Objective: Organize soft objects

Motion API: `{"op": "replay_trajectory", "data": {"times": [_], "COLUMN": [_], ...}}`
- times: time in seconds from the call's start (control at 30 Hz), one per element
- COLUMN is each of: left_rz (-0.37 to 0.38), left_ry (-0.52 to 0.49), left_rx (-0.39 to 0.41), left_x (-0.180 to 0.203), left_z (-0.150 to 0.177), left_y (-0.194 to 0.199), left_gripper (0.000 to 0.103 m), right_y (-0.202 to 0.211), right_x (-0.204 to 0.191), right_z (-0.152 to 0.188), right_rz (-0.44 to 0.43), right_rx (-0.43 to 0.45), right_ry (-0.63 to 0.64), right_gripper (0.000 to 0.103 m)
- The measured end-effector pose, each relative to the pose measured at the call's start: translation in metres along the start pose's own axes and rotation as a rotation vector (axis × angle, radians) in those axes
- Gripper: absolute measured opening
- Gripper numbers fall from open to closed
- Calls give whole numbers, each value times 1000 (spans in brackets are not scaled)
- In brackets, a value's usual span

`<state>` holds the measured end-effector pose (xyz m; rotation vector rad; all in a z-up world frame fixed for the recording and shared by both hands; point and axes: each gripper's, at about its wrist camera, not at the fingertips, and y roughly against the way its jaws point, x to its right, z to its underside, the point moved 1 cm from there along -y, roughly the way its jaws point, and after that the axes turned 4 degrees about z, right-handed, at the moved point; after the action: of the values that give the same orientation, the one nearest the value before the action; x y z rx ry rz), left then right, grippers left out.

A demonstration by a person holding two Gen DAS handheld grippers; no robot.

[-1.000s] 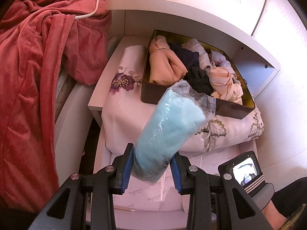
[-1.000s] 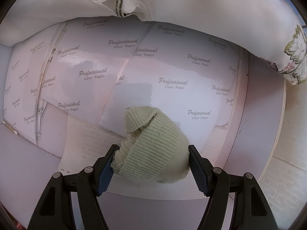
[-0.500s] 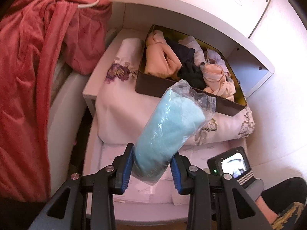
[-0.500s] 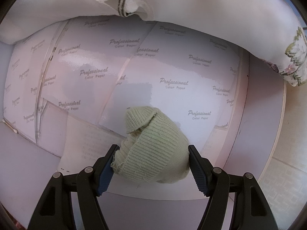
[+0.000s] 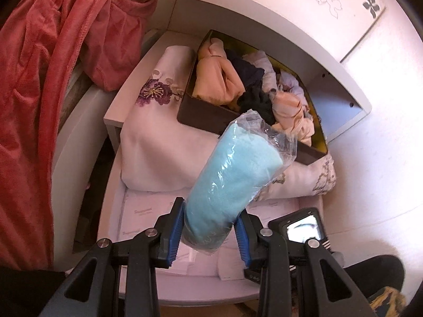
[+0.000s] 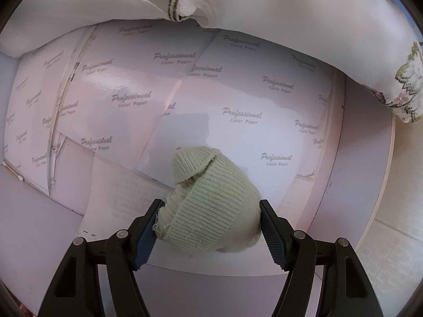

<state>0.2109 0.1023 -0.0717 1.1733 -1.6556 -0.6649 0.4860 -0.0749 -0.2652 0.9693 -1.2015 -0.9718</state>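
Note:
My left gripper is shut on a rolled light-blue cloth in a clear plastic bag, held in the air above the open drawer. Beyond it a dark box full of folded peach, black and white garments rests on a white embroidered folded cloth. My right gripper is shut on a pale green knitted item, held just above the drawer floor lined with "Professional Color Paper" sheets. The right gripper's body shows at the lower right of the left wrist view.
A red velvet garment hangs at the left. A white shelf overhangs the box. The embroidered cloth borders the far side of the paper-lined drawer. A cotton swab lies at the drawer's left edge.
The left gripper has pulled back and risen with the blue roll, so the box and drawer look farther away. The right gripper with the green knit has barely moved.

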Motion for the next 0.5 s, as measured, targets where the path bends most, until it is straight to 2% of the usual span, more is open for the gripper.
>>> {"op": "replay_trajectory", "data": {"times": [0.13,0.33,0.5], "left_rz": [18,71,122], "left_ry": [8,85,113], "left_rx": [5,-11,12], "left_x": [5,2,8], "left_z": [-7,-18,-35], "left_y": [1,0,6], "left_gripper": [36,36,36], "right_y": [0,1,0], "right_x": [-1,-1,-1], "right_z": [0,0,1], "right_rz": [1,0,0], "right_rx": [0,1,1], "right_ry": [1,0,-1], "right_gripper": [72,72,72]}}
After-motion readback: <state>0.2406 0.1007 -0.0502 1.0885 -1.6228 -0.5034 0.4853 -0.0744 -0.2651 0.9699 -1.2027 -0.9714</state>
